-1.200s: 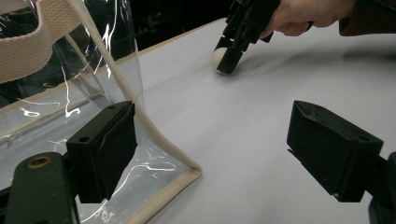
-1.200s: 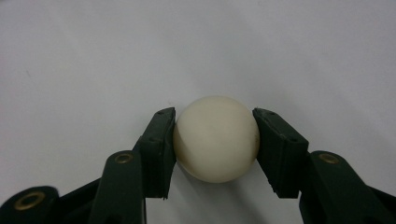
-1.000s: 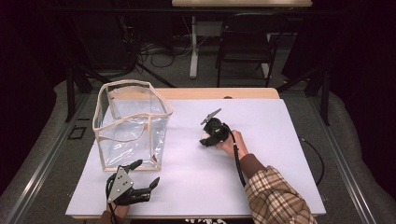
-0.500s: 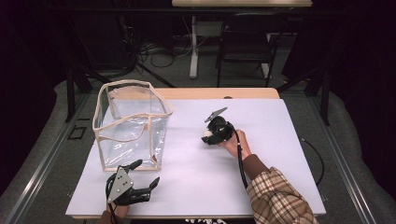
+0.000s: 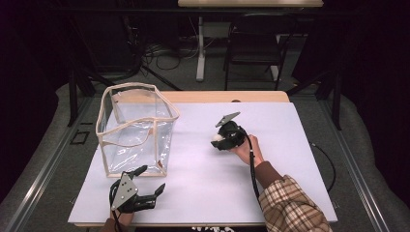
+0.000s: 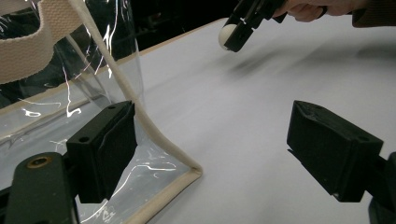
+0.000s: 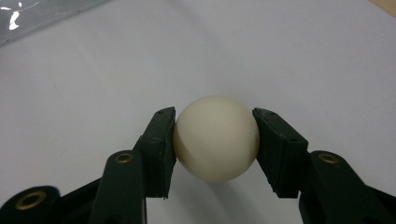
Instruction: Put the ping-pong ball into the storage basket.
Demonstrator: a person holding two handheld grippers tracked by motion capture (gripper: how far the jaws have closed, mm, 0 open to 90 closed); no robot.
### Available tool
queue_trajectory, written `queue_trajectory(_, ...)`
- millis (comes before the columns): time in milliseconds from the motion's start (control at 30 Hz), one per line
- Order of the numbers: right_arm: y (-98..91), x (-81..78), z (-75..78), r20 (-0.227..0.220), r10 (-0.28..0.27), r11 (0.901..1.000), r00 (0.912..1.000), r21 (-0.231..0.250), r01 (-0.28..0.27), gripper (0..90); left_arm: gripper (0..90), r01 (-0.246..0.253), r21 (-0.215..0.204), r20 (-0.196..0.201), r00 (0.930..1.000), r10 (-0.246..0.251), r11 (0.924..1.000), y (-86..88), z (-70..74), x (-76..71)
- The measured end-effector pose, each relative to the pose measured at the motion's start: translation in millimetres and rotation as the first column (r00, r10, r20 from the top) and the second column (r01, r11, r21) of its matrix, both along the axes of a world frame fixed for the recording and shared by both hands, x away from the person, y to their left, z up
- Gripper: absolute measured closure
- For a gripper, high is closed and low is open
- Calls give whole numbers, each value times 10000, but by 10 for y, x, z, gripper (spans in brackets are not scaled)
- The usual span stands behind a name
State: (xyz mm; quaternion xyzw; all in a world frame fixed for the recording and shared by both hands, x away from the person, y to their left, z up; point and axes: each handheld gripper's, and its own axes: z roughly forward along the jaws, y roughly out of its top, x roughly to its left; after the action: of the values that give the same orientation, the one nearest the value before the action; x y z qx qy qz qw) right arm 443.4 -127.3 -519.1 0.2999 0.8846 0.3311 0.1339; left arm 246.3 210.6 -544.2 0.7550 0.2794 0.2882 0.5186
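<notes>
A cream-white ball [image 7: 215, 138] sits clamped between the two black jaws of my right gripper [image 7: 215, 140]. In the high view that gripper [image 5: 218, 140] is near the middle of the white table, lifted a little off the surface, with the ball [image 5: 218, 138] at its tip. In the left gripper view the ball [image 6: 227, 34] is held above the table at the top. A clear plastic bag [image 5: 136, 128] with beige trim stands open at the left. My left gripper [image 5: 151, 182] rests open at the front left, just in front of the bag's corner [image 6: 189, 170].
The white table top [image 5: 290, 130] has free room at the right and front. A wooden strip [image 5: 227, 96] runs along the far edge. Beyond it stand a dark chair [image 5: 254, 46] and cables on the floor.
My right gripper has moved slightly toward the front and left with the ball in it, and turned a little. The left gripper has stayed where it was.
</notes>
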Motion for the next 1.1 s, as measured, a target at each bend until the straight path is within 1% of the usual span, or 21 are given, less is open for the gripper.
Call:
queue_trajectory(67, -16, -17, 20, 48, -52, 10000, 10000, 60, 52, 507, 158, 34, 38, -11, 10000, -34, 10000, -1, 1, 0)
queue_trajectory(100, -24, -19, 30, 152, -26, 10000, 9999, 89, 25, 507, 158, 34, 30, -10, 10000, -34, 10000, -1, 2, -1)
queue_trajectory(233, -47, -44, 77, 325, -88, 9998, 9994, 188, 82, 507, 158, 12, 25, -9, 10000, -12, 10000, 1, 2, -1)
queue_trajectory(300, -56, -51, 96, 444, -29, 9998, 9990, 210, 20, 507, 158, 25, 30, -11, 10000, -25, 10000, 0, 2, -1)
queue_trajectory(333, -53, -63, 103, 431, -118, 9995, 9990, 285, 105, 507, 158, 24, 35, -9, 10000, -24, 10000, -1, 2, -2)
queue_trajectory(367, -58, -63, 114, 500, -38, 9997, 9987, 242, 26, 507, 158, 31, 32, -11, 10000, -31, 10000, -1, 2, -2)
queue_trajectory(500, -60, -90, 146, 630, -107, 9993, 9980, 364, 84, 507, 158, 25, 35, -14, 10000, -25, 10000, 1, 2, -2)
queue_trajectory(667, -69, -108, 180, 805, -45, 9991, 9967, 432, 11, 508, 158, 34, 32, 8, 10000, -34, 10000, -3, 2, -3)
queue_trajectory(767, -62, -134, 206, 833, -64, 9984, 9965, 559, 18, 508, 158, 46, 21, 8, 10000, -46, 10000, -3, 2, -2)
queue_trajectory(1100, -33, -200, 322, 1212, 3, 9978, 9926, 664, -85, 508, 158, 76, 32, -2, 10000, -76, 10000, -10, 0, -1)
